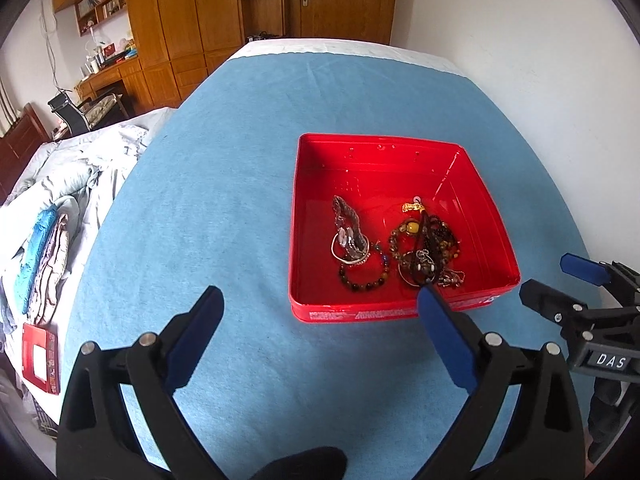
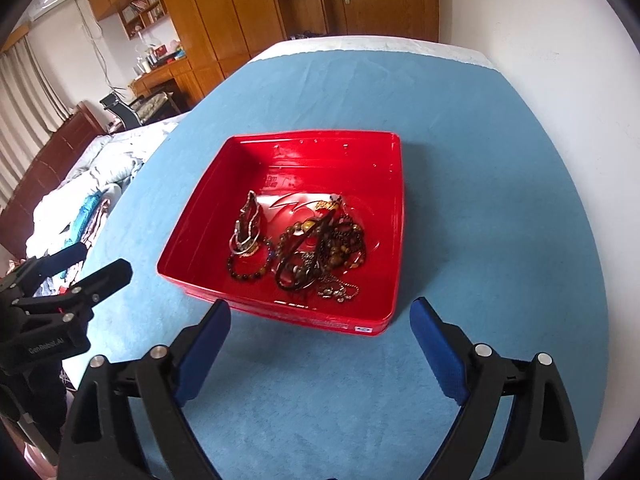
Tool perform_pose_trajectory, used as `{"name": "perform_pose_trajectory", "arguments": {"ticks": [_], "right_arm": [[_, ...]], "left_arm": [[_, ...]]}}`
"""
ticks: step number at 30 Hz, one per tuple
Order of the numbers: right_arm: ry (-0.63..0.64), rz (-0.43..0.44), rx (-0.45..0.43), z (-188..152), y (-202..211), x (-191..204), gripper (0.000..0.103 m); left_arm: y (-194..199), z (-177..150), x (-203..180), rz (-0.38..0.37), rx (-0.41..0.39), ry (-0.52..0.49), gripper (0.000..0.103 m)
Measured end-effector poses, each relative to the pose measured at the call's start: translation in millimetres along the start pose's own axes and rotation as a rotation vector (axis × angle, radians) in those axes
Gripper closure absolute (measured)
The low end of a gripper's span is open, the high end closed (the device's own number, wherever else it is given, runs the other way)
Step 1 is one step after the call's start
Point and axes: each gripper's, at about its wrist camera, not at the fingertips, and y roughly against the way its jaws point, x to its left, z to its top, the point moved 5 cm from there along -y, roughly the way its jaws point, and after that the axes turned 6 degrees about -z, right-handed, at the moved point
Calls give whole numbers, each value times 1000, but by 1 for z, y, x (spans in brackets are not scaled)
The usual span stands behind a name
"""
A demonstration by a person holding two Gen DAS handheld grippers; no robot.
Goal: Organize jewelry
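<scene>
A red box (image 1: 488,216) (image 2: 188,240) sits on the blue cloth and holds jewelry. Inside lie a silver bracelet pile (image 1: 348,232) (image 2: 249,224), a dark bead bracelet (image 1: 364,276) (image 2: 250,266) and a tangle of brown bead strings and chains (image 1: 428,248) (image 2: 324,256). My left gripper (image 1: 320,300) is open and empty, just short of the box's near edge. My right gripper (image 2: 320,316) is open and empty, also at the near edge. Each gripper shows in the other's view, the right one (image 1: 560,280) to the right and the left one (image 2: 92,268) to the left.
The blue cloth (image 1: 224,208) covers a table. A bed with crumpled bedding (image 1: 68,200) lies to the left, with a small red box (image 1: 40,356) on it. Wooden wardrobes (image 1: 184,12) and a door stand at the back. A white wall is on the right.
</scene>
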Motion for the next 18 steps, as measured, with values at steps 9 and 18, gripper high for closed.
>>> {"name": "perform_pose_trajectory", "arguments": {"ticks": [9,18], "right_arm": [[-14,-23,7,2,-1,-1,12],[-7,-32,8,1,-5,3,12]], "left_arm": [[-6,0,0,14,8,7,6],[-10,-1,0,16,11,12,6]]}}
